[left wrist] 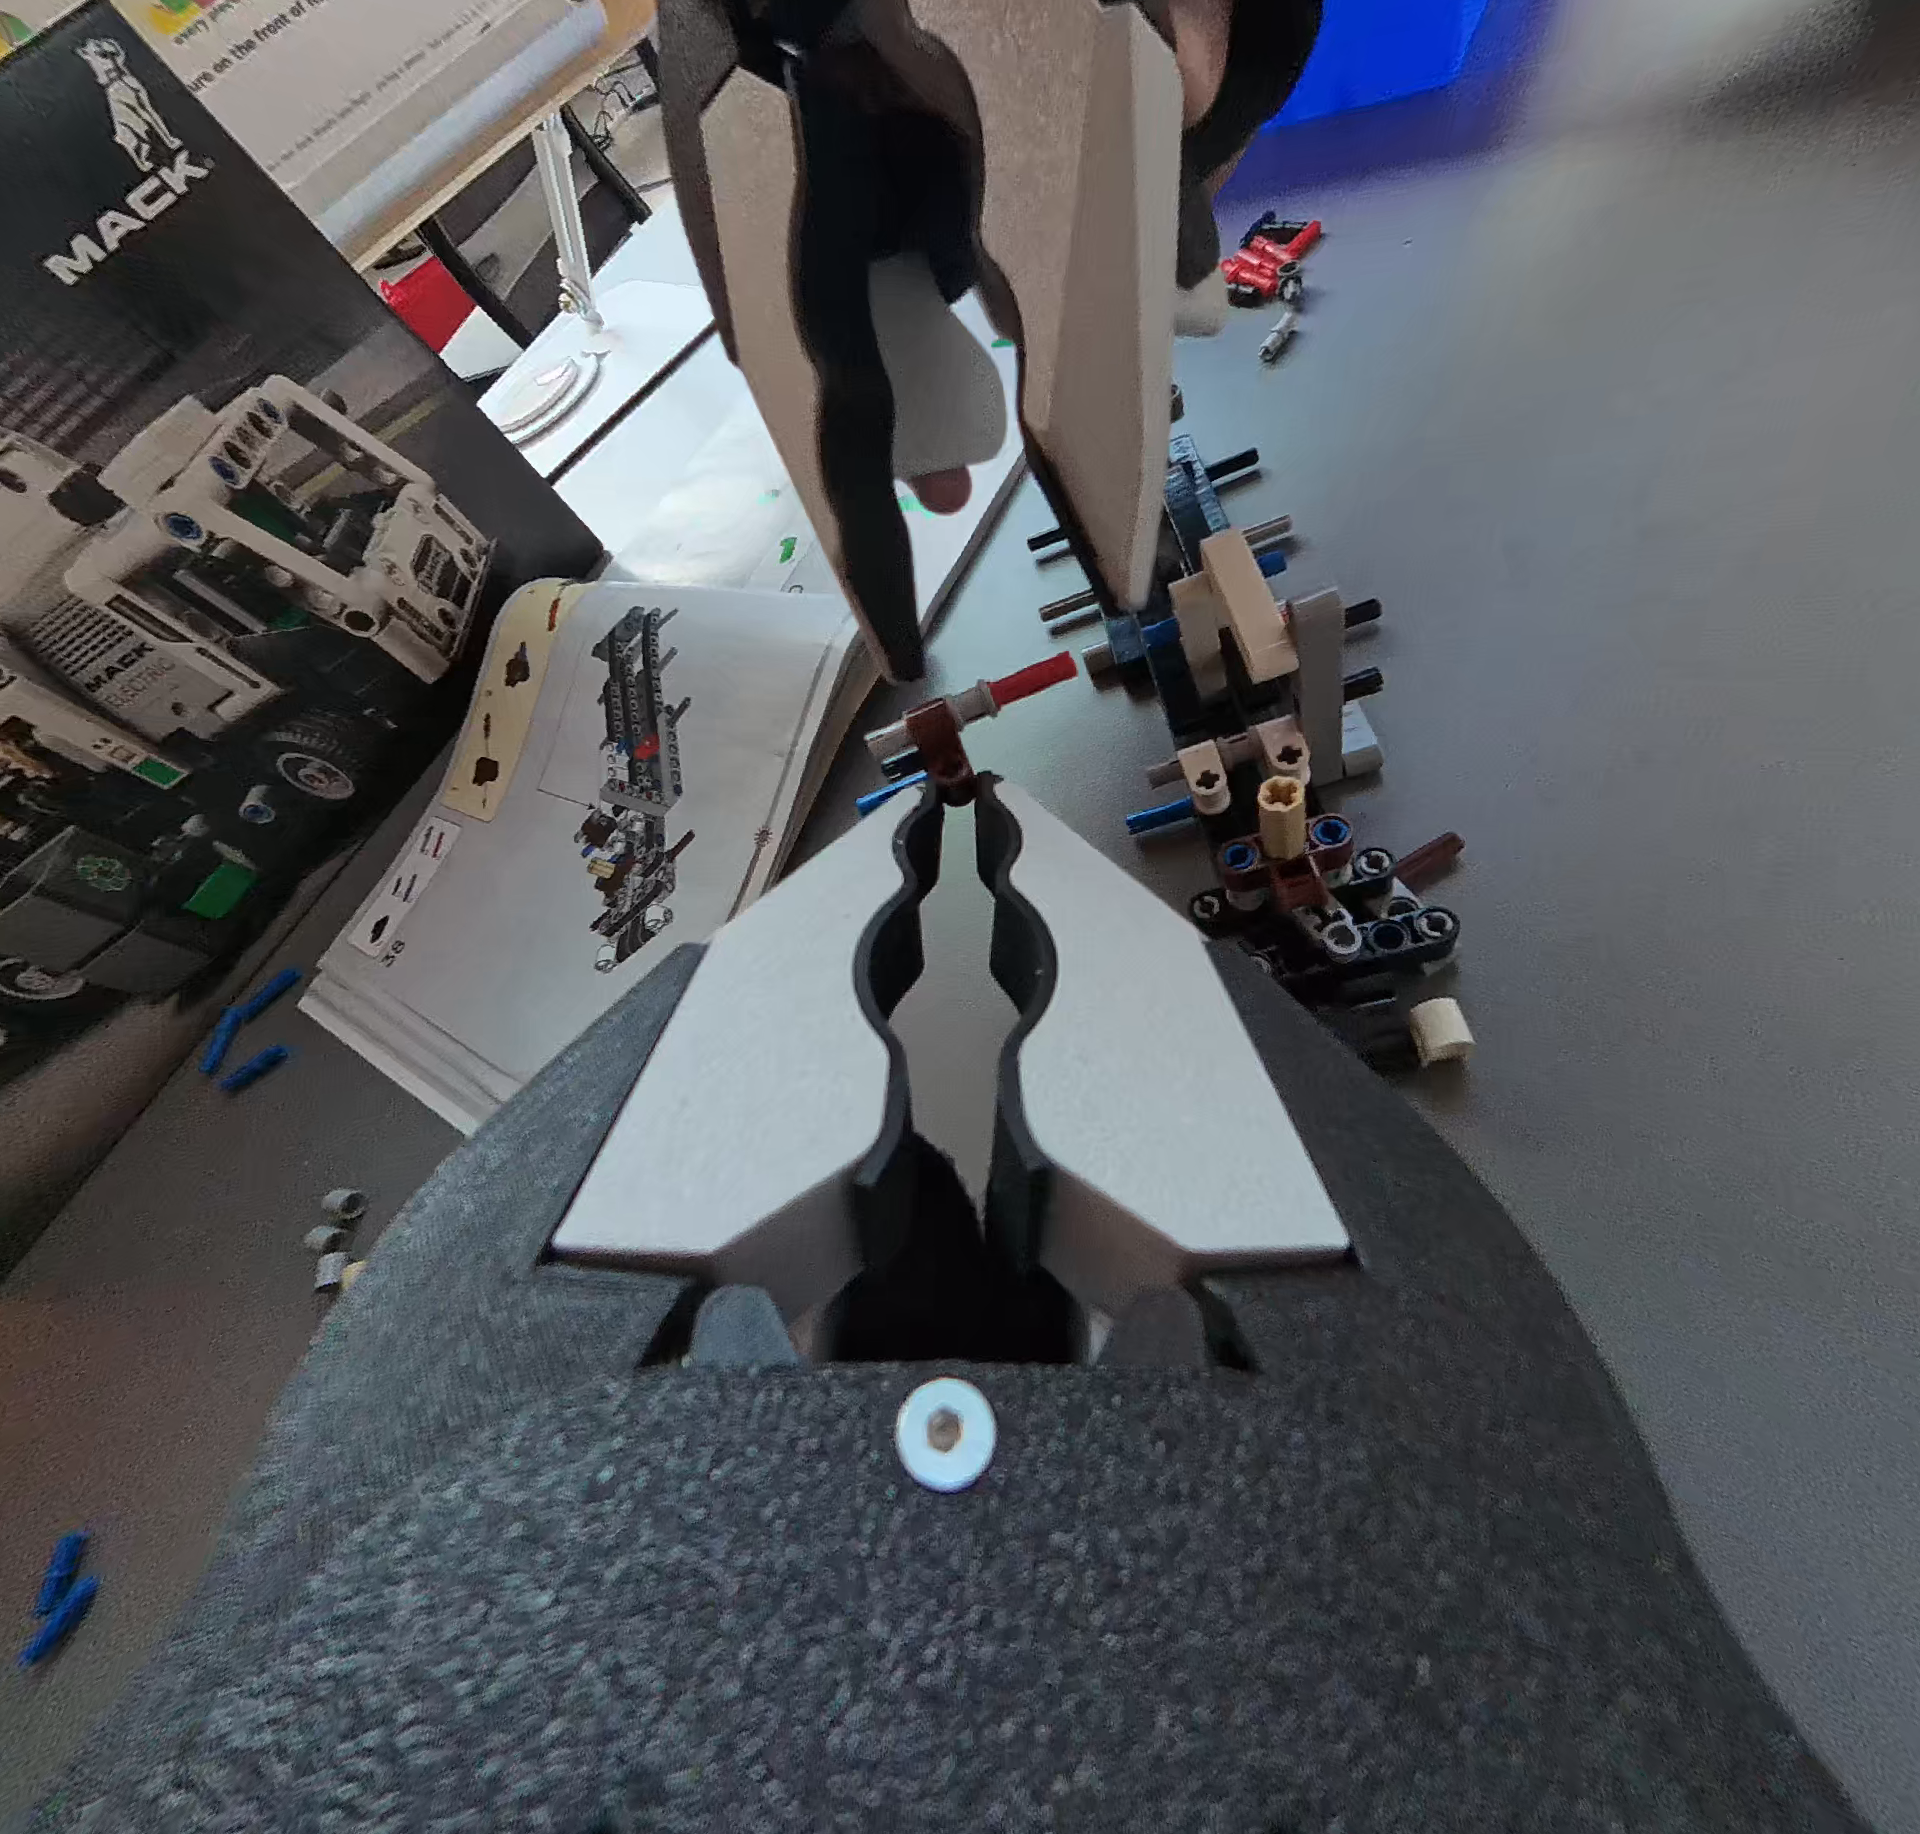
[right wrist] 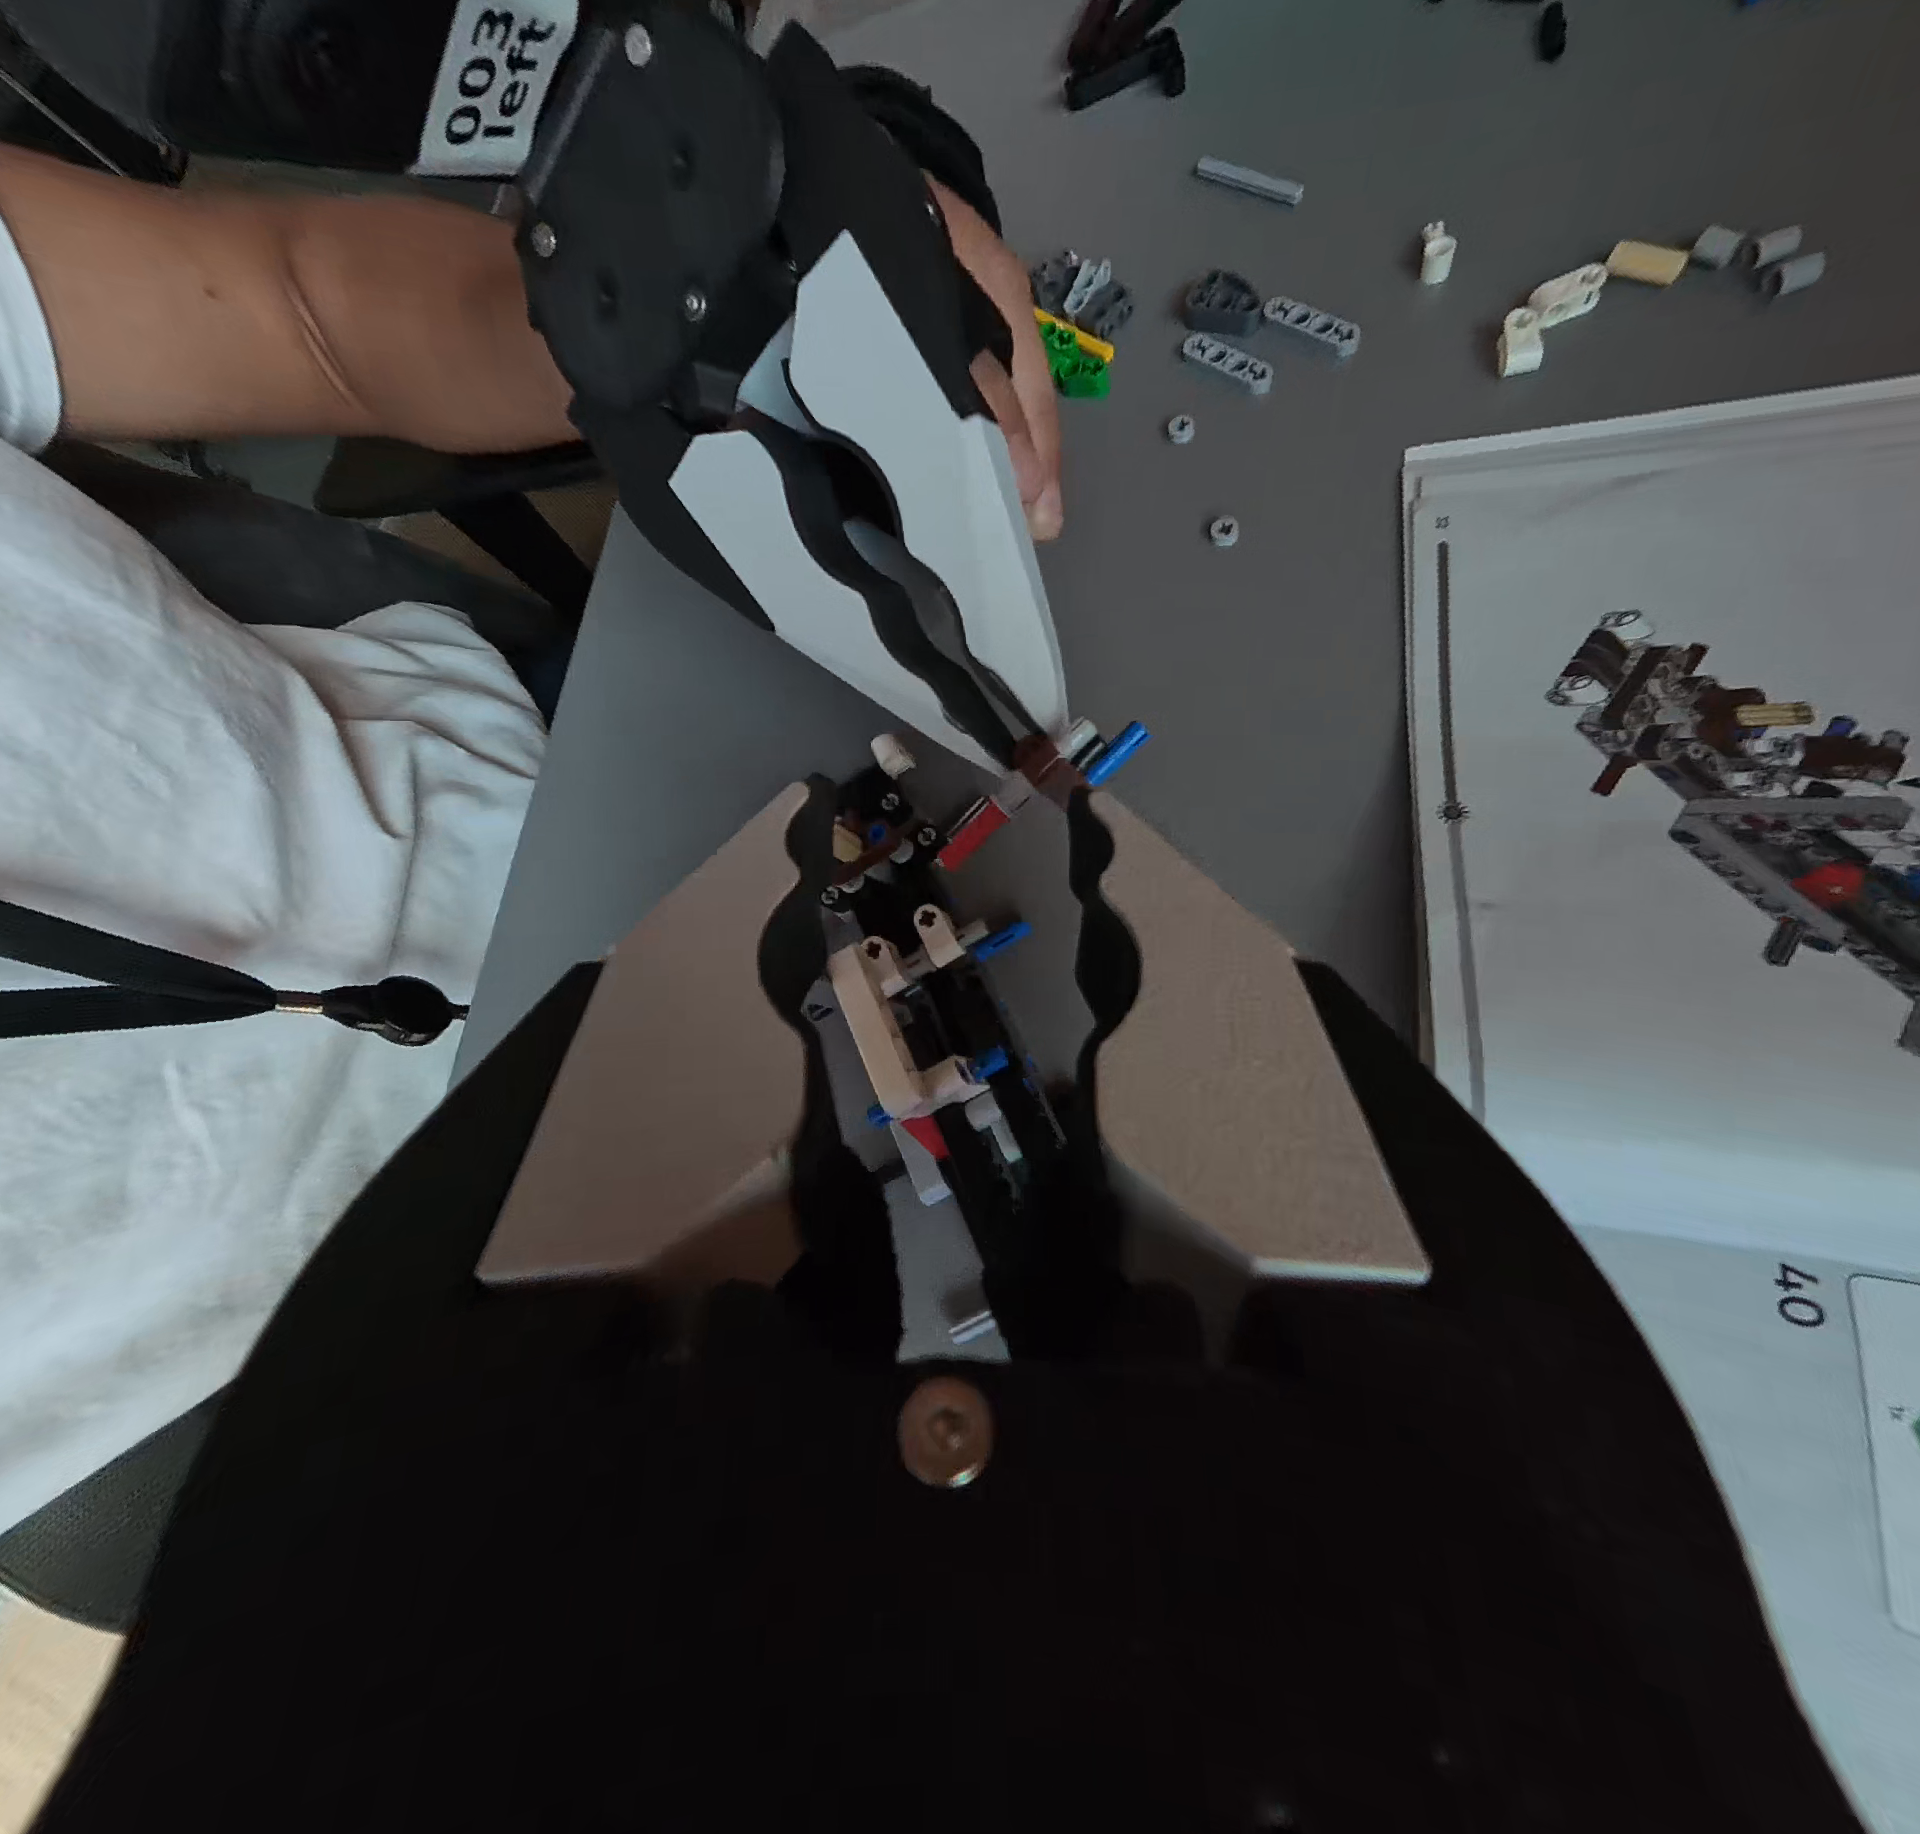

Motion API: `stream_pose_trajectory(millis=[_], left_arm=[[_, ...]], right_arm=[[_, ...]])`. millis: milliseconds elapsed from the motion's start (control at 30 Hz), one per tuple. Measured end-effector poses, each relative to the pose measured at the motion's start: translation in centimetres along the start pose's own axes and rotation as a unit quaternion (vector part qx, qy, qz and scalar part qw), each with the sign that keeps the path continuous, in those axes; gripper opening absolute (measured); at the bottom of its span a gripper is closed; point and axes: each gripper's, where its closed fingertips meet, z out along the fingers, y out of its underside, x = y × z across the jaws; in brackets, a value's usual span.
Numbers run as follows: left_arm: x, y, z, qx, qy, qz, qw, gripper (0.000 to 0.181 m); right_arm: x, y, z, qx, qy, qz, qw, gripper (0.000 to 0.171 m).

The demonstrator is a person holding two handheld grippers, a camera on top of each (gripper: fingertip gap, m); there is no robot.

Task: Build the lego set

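My left gripper (left wrist: 956, 792) is shut on a small sub-assembly: a brown connector (left wrist: 940, 735) on a grey and red axle (left wrist: 1029, 678) with a blue pin. It holds it just above the grey table. The long black, grey and tan chassis (left wrist: 1278, 745) lies to its right. My right gripper (left wrist: 1018, 631) comes down from above, open, one finger by the chassis's side and the other near the red axle. In the right wrist view my right gripper (right wrist: 943, 795) is open with the chassis (right wrist: 914, 1005) between its fingers. The left gripper (right wrist: 1029, 745) holds the brown connector (right wrist: 1042, 764) just beyond them.
An open instruction booklet (left wrist: 644, 797) and the set's box (left wrist: 208, 537) lie to the left. Loose grey beams (right wrist: 1247, 330), black pieces (right wrist: 1122, 39), red pins (left wrist: 1268, 257), blue pins (left wrist: 249, 1036) and a tan bush (left wrist: 1442, 1031) are scattered on the table. A blue bin (left wrist: 1403, 18) stands behind. My two grippers' fingertips are within a few centimetres of each other. The tan bush (left wrist: 1442, 1031) is about 9 centimeters from both grippers' fingertips.
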Motion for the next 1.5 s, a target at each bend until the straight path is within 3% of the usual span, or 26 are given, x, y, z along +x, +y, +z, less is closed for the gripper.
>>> stream_pose_trajectory(millis=[167,200,233,333,533,1067,1267,1500], left_arm=[[-0.2,0.0,0.0,-0.007,-0.020,0.022,1.000,0.005],[-0.2,-0.1,0.0,-0.006,-0.026,0.028,0.999,0.004],[-0.3,-0.1,-0.1,-0.005,-0.034,0.034,0.999,0.004],[-0.9,0.0,0.0,-0.011,-0.067,0.053,0.996,0.003],[-1.7,-1.1,-0.9,0.010,-0.128,0.053,0.990,0.032],[0.5,-2.4,-1.6,0.044,-0.114,0.104,0.987,0.020],[0.9,-2.5,-1.5,0.046,-0.108,0.127,0.985,0.017],[1.7,-2.8,-1.7,0.059,-0.095,0.141,0.984,0.018]], right_arm=[[1.6,1.0,1.6,-0.022,0.074,0.029,0.997,0.023],[2.3,1.2,1.6,-0.021,0.098,0.038,0.994,0.010],[2.5,1.1,1.6,-0.007,0.103,0.048,0.993,0.007],[3.0,0.6,1.2,0.029,0.123,0.089,0.988,0.005],[2.9,-0.3,0.7,0.078,0.200,0.100,0.972,0.005],[-0.3,-0.4,0.9,0.169,0.183,0.132,0.959,0.013],[-1.1,-0.3,0.9,0.165,0.158,0.143,0.963,0.007],[-1.8,0.1,0.8,0.158,0.109,0.165,0.967,0.012]])
